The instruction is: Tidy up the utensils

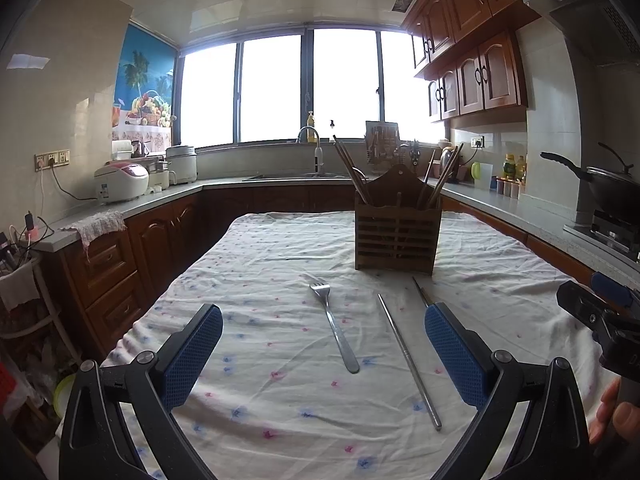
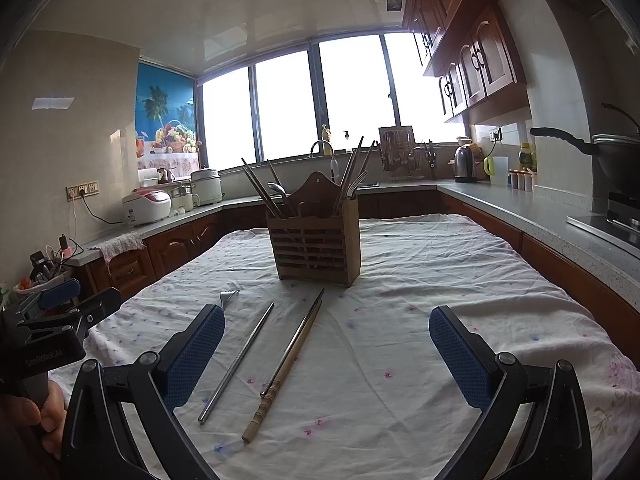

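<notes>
A slatted wooden utensil holder [image 1: 397,229] [image 2: 316,242] with chopsticks and cutlery in it stands on the cloth-covered table [image 1: 256,272] [image 2: 460,272]. In front of it lie a metal fork [image 1: 335,327] [image 2: 229,294], a metal chopstick [image 1: 409,362] [image 2: 239,360] and a wooden and a metal chopstick side by side [image 2: 289,364]. My left gripper [image 1: 324,344] is open and empty above the fork. My right gripper [image 2: 326,350] is open and empty, hovering over the paired chopsticks. Each gripper shows at the edge of the other's view.
Kitchen counters run around the table. A rice cooker [image 1: 120,182] sits on the left counter, a sink tap [image 1: 310,136] at the back, a kettle [image 2: 465,164] and a wok on the stove [image 2: 616,160] at the right.
</notes>
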Demonstrator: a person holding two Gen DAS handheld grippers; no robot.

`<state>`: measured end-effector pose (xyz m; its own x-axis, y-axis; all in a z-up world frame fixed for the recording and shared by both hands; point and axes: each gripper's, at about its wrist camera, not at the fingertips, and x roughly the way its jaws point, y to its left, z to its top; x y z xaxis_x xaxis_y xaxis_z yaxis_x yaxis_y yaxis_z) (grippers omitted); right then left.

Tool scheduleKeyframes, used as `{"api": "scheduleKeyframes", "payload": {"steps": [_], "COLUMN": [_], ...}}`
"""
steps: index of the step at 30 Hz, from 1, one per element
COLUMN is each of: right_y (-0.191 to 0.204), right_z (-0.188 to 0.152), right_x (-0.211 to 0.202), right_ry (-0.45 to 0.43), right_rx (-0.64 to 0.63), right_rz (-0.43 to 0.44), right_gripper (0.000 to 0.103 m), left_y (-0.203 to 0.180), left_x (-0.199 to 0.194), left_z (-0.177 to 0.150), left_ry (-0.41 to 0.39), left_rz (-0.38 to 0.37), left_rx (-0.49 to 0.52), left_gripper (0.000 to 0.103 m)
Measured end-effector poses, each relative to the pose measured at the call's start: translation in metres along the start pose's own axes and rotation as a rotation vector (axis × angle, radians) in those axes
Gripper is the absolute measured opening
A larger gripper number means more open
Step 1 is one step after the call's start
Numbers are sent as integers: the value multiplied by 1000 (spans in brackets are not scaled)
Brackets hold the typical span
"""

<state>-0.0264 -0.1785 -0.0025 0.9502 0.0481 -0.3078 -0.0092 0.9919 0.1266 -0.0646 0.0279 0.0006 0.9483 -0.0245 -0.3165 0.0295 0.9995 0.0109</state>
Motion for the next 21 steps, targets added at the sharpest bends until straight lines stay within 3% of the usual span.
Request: {"api": "scheduleKeyframes", "payload": {"steps": [21], "right_y": [-1], "right_z": [3], "right_x": [-1], "right_ry": [-8], "right_rx": [3], "right_rz": [-1], "right_gripper": [103], "left_y": [-3], "left_x": [-1], "left_z": [-2], "left_ry": [-4], "left_rz": [3], "left_rx": [9], "left_gripper": [102]}}
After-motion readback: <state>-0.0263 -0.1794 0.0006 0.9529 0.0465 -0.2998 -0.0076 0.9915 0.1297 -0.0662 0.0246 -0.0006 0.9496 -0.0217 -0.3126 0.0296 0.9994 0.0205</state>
